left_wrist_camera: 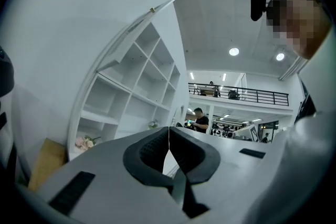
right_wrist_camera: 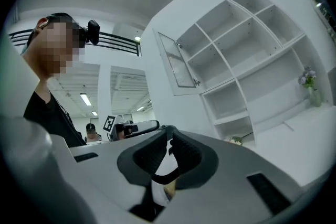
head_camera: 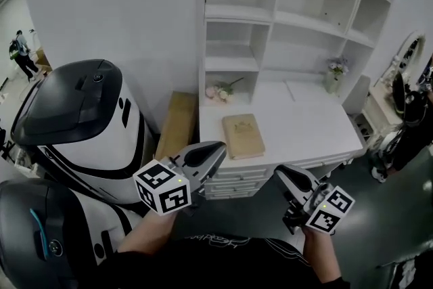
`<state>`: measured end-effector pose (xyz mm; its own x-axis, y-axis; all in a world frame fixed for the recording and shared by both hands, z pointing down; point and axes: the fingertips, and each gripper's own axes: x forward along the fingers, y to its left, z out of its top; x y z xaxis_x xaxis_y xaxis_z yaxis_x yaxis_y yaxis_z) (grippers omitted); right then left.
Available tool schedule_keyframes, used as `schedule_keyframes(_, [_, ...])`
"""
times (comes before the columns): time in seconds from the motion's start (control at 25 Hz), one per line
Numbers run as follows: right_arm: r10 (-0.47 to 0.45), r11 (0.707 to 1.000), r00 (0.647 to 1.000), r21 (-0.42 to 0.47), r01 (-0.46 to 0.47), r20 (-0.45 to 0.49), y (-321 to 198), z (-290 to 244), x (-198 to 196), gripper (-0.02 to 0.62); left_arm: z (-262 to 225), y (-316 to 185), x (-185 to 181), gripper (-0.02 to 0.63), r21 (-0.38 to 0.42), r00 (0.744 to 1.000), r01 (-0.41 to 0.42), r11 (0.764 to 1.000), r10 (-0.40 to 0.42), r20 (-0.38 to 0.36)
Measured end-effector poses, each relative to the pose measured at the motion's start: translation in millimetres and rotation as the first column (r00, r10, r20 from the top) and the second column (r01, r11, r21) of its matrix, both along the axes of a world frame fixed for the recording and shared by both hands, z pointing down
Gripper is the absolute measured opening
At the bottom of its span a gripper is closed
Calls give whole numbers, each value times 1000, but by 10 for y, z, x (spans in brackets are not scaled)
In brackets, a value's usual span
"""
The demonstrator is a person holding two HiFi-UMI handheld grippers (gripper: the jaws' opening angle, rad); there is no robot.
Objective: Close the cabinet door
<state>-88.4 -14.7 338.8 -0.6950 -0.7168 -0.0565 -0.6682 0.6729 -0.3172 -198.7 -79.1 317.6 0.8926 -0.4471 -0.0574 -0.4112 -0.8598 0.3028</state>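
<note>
A white shelf unit [head_camera: 298, 17] of open cubbies stands over a white desk [head_camera: 304, 125]. Its glass-paned cabinet door [right_wrist_camera: 178, 63] hangs swung open to the left of the upper left cubby; in the left gripper view only the thin door edge [left_wrist_camera: 160, 7] shows. My left gripper [head_camera: 215, 145] [left_wrist_camera: 168, 128] is shut and empty, held level in front of the desk's left corner. To its right, my right gripper [head_camera: 281, 171] [right_wrist_camera: 169, 129] is also shut with nothing in it. Both are well short of the door.
A tan book [head_camera: 242, 134] lies on the desk, pink flowers [head_camera: 220, 91] sit in the lowest cubby, and a vase [head_camera: 335, 74] stands at the back right. Drawers [head_camera: 233, 183] front the desk. A wooden board [head_camera: 177, 122] and a white-and-black machine [head_camera: 81, 118] stand to the left.
</note>
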Motion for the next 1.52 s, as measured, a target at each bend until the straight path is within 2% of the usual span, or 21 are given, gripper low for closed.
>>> schedule_keyframes(0.16, [-32,999,999,-9,32,-5,-414,7,-61,60,-155,-503,-145,23,41,999,47,998,-46,-22])
schedule_keyframes(0.32, [-40,999,999,-2,40,-5,-642,1,-34,60,-339,-803,-226,25,98,997,72,993,-69,-31])
schedule_keyframes(0.52, [-37,999,999,7,37,2,-762,16,38,60,-508,-1096,-319,26,174,991,131,976,-131,-11])
schedule_keyframes(0.8, [-46,998,998,42,45,31,-844,-33,130,60,-782,-1371,-445,51,227,982,185,956,-185,-21])
schedule_keyframes(0.96, [-75,994,996,86,70,48,-844,-164,157,60,-933,-1458,-414,148,263,976,209,942,-218,5])
schedule_keyframes(1.12, [-98,990,994,107,92,53,-883,-221,234,60,-1094,-1557,-393,204,301,965,249,920,-260,-2])
schedule_keyframes(1.36, [-146,983,988,117,140,42,-971,-256,344,60,-1279,-1736,-329,218,342,954,279,897,-301,13])
schedule_keyframes(1.52, [-187,977,982,108,183,28,-1050,-256,381,60,-1370,-1859,-278,218,343,948,293,892,-317,16])
